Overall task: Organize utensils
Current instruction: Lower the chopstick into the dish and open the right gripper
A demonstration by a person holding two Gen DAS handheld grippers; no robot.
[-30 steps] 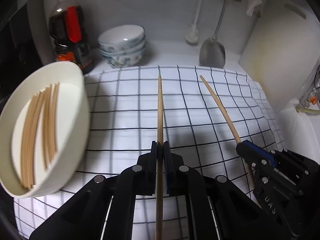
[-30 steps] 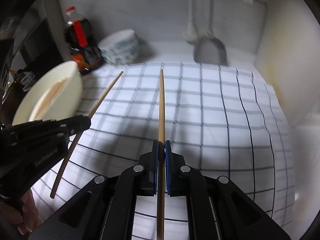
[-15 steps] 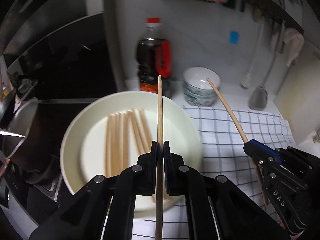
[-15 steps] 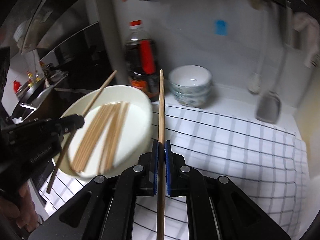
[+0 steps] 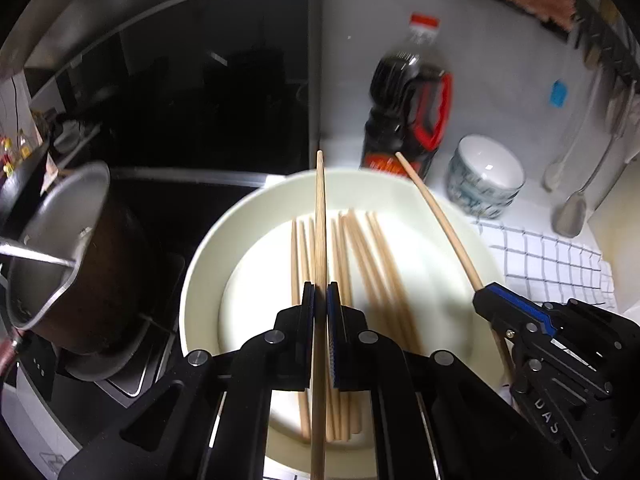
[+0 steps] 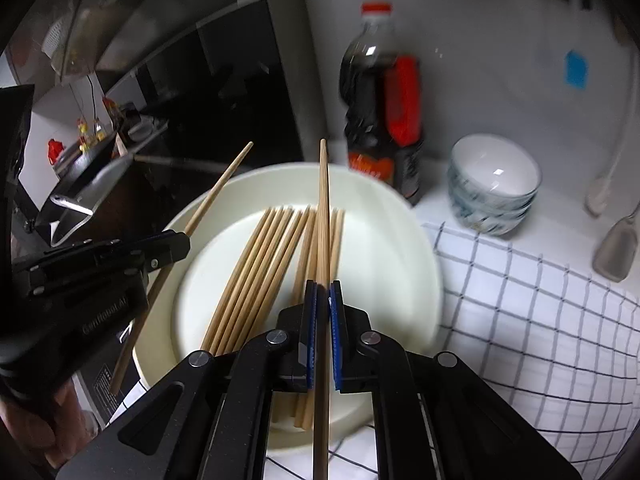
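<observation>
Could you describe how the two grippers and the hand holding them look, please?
Both the left gripper and the right gripper are matte black, with angular linkage arms, silver pivot bolts and blue pads on the fingers. White lettering marks their bodies. A bare hand shows; no cables are visible.

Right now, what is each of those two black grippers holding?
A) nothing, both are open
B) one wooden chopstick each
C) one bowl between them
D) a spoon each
B: the left gripper is shut on a chopstick, and the right gripper is shut on another chopstick, both over the cream dish of loose chopsticks.
</observation>
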